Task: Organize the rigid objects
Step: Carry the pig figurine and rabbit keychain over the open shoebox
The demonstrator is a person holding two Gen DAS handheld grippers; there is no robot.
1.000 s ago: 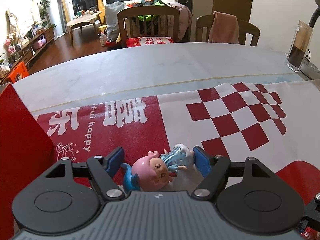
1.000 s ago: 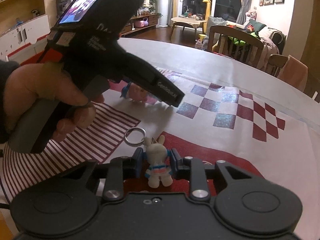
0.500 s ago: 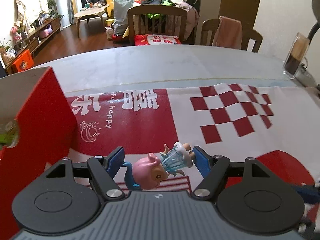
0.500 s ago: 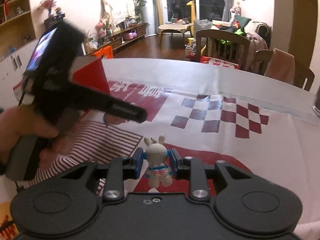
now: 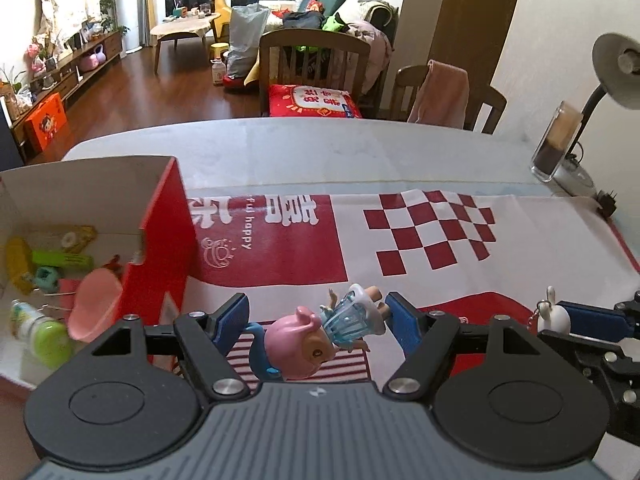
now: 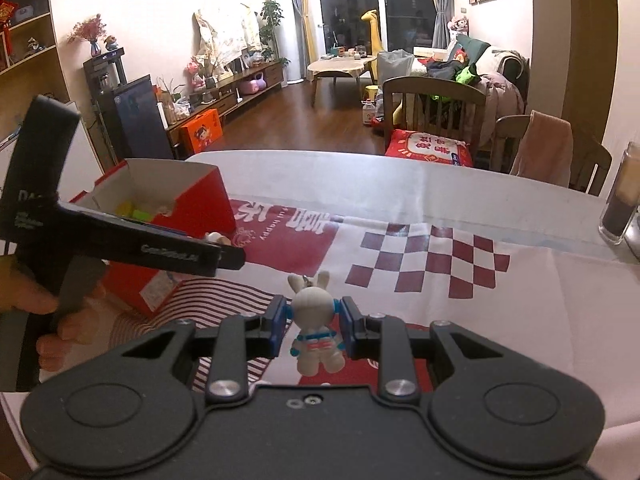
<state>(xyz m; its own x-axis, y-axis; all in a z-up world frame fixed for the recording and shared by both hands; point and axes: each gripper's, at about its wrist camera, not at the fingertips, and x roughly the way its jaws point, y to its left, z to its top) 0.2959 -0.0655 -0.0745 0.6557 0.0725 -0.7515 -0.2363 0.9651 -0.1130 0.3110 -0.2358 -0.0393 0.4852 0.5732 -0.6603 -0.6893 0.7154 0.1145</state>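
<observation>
The left gripper [image 5: 316, 322] clamps the pink-haired doll [image 5: 316, 338] sideways, held clear above the table [image 5: 320, 152] near the red box [image 5: 160, 240] at its left edge, presumably for dropping in; the right gripper [image 6: 313, 320] pinches a rabbit keychain [image 6: 314, 316] upright, likely bound there too.

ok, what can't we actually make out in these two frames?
- Red box contents: left wrist view cuts them at the frame edge; in the right wrist view its wall hides most.
- Doll contact with the left tool's pads: unclear.
- Rabbit keychain ring: hidden behind its head.
</observation>
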